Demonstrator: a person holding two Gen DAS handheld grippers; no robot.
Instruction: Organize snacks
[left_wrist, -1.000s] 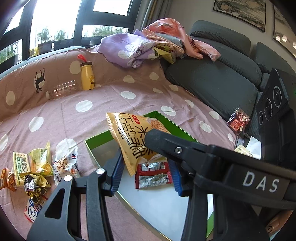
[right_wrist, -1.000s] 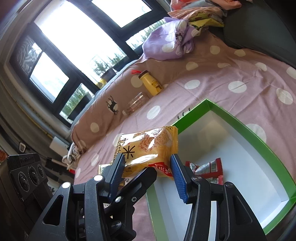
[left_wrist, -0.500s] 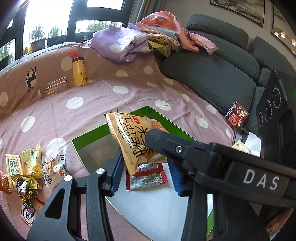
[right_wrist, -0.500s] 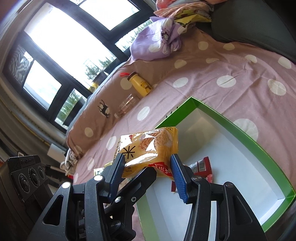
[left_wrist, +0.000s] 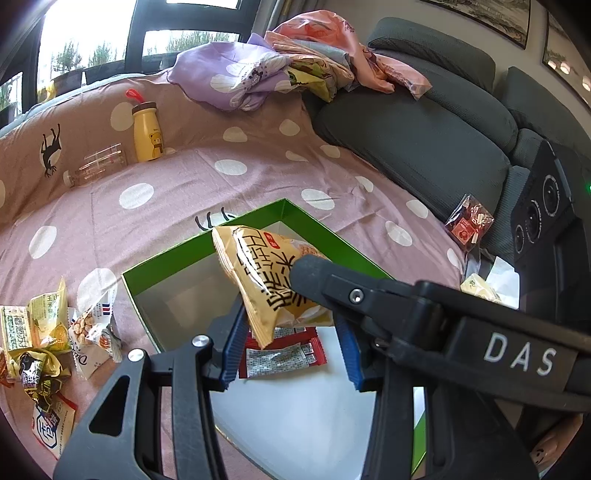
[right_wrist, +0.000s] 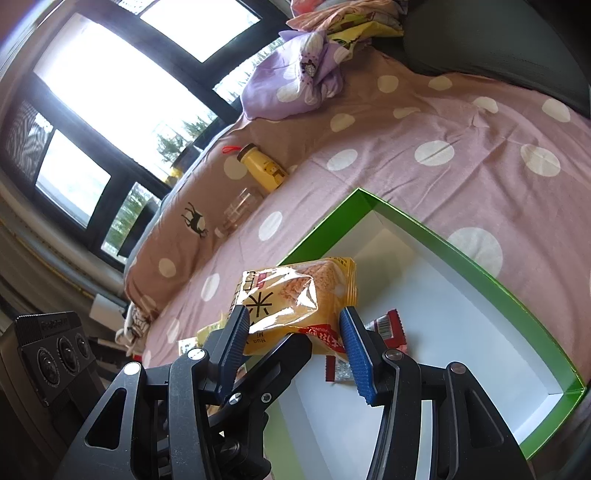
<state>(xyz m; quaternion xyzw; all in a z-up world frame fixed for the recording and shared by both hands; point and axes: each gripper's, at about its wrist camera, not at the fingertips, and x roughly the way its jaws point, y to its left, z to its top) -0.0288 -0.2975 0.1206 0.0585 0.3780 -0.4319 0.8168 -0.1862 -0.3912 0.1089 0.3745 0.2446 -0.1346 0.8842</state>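
the yellow snack bag (left_wrist: 269, 280) hangs above the green box (left_wrist: 166, 260) near its left edge, clamped in both the left gripper (left_wrist: 290, 345) and the right gripper (right_wrist: 291, 341). to do it well, both should lower it together beside the red packet (left_wrist: 284, 356), then release.

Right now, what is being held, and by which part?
The yellow snack bag: the right gripper pinches its lower end; whether the left gripper also grips is unclear.
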